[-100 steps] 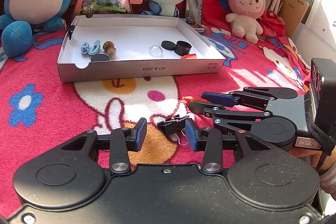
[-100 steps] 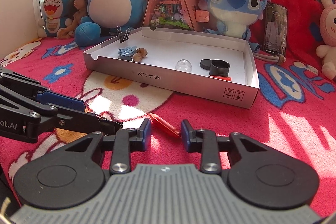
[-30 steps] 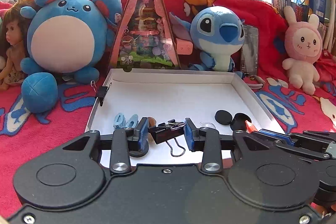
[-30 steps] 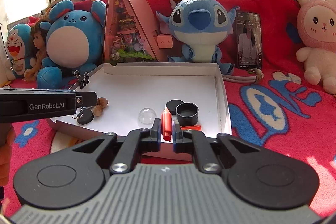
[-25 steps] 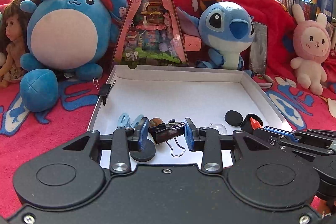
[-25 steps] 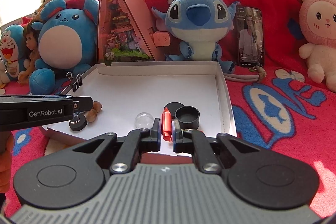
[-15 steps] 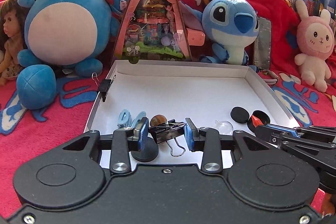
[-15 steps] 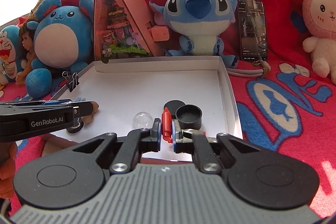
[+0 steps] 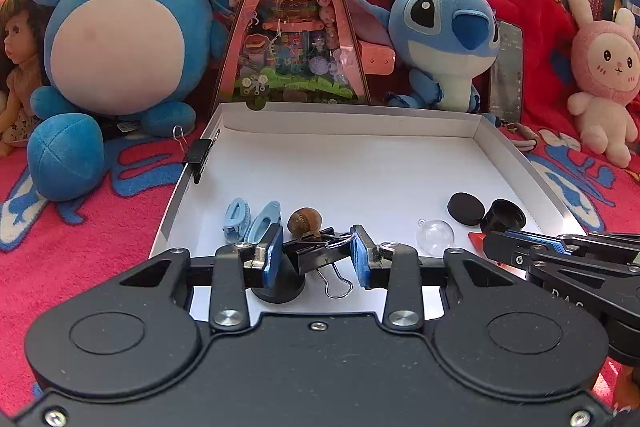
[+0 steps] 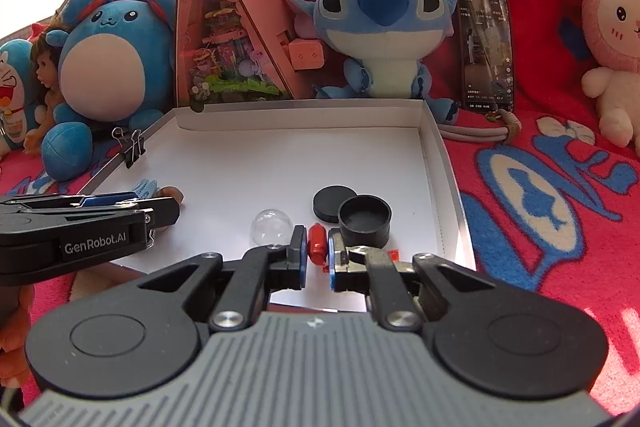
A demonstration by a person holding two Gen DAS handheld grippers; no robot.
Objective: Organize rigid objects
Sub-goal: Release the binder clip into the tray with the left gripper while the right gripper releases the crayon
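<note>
Underneath, a red cartoon-print blanket (image 10: 540, 211) carries a white cardboard box (image 9: 360, 131), with plush toys and bookshelves behind. Over the box, the left gripper (image 9: 316, 257) clamps a black binder clip (image 9: 316, 255); the right gripper (image 10: 318, 259) pinches a small red piece (image 10: 318, 245).

The white box (image 9: 400, 131) looks like smooth matt cardboard. The binder clip (image 9: 316, 255) is black metal with shiny wire handles. The clear dome (image 10: 270, 227) is glossy plastic. The red blanket (image 10: 560, 187) is fuzzy cloth.
</note>
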